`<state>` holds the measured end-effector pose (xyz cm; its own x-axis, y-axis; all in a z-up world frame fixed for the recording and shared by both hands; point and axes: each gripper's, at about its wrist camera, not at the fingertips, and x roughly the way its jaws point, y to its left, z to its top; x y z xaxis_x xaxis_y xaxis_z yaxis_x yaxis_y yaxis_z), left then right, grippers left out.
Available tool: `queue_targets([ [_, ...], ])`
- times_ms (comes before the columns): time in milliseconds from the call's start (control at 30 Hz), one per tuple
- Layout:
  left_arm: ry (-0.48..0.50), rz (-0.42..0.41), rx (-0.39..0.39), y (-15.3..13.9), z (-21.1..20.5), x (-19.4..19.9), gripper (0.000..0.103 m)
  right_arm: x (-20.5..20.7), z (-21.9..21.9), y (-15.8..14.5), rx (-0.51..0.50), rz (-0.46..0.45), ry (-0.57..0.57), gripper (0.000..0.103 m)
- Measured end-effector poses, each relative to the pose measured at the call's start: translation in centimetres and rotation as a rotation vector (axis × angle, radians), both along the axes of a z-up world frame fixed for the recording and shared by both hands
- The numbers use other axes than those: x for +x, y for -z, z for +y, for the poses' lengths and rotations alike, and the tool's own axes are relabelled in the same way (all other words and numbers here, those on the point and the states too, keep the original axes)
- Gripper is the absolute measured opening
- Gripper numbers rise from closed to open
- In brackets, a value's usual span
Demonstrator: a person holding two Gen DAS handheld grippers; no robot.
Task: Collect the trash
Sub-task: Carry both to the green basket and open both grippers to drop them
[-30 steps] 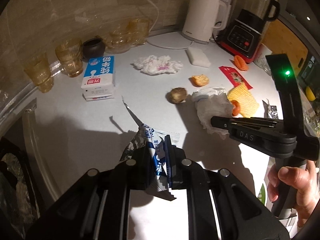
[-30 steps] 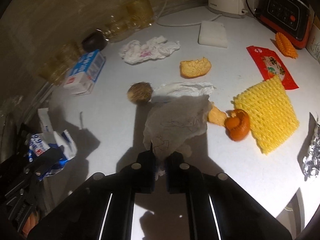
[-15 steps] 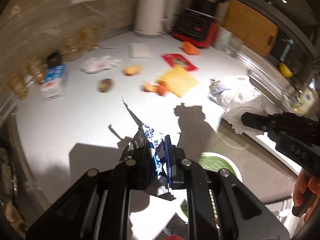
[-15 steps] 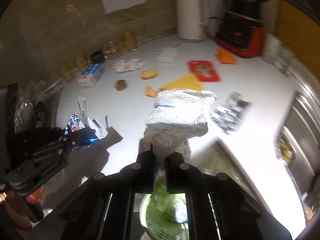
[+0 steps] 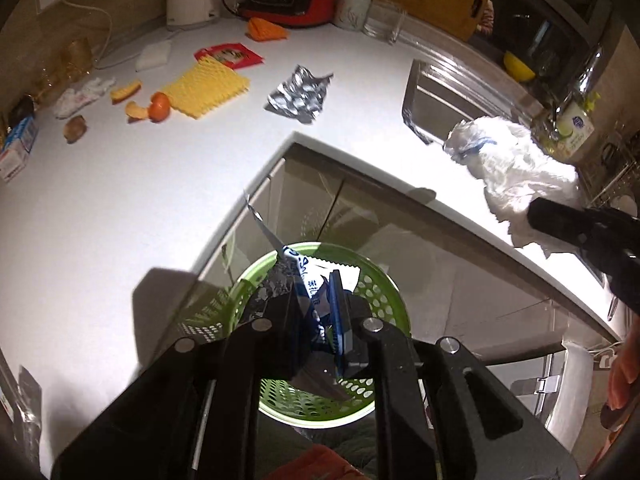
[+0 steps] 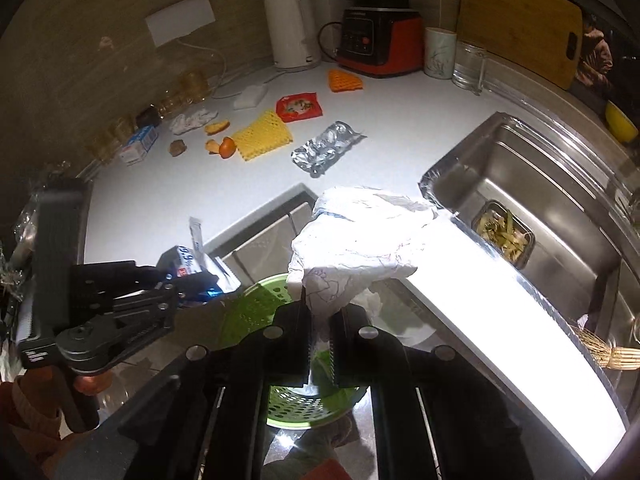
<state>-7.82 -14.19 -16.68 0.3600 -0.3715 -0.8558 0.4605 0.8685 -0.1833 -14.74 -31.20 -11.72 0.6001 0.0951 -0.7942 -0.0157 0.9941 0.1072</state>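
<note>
Left wrist view shows the left gripper [image 5: 318, 312] closed on a torn wrapper [image 5: 308, 280], a thin crinkled piece with blue print on white and a shiny silver inside; one sharp strip of it points up past the fingers. Under it, below the counter level, stands a round green basket [image 5: 384, 292] of plastic with many small holes in its wall. The wrapper hangs above the basket's opening.

Right wrist view shows the right gripper [image 6: 320, 332] clamped on the lower corner of a white crumpled paper [image 6: 360, 236], soft and wrinkled, with faint drawn lines. The paper rises above the fingers, over the basket [image 6: 256, 300] and near the white countertop [image 6: 160, 188] edge.

The countertop corner juts out just behind the basket, and the steel sink [image 6: 540, 184] lies to the right. On the counter, well apart from both grippers, lie a yellow foam net [image 5: 204, 88], a silver foil pack [image 5: 300, 94], a red packet [image 5: 228, 55], orange peels [image 5: 150, 106] and a milk carton [image 5: 18, 150].
</note>
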Motion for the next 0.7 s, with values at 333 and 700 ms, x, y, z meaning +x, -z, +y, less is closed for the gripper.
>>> queue_targets([
  [333,0.036,0.07,0.044,3.8,-2.6,-0.4,0.013,-1.6,-2.0,-0.1,0.024,-0.011,0.001,0.009],
  [700,0.073,0.08,0.052,4.7,-4.0,-0.5,0.074,-1.7,-2.2,0.2,0.045,0.006,0.007,0.01],
])
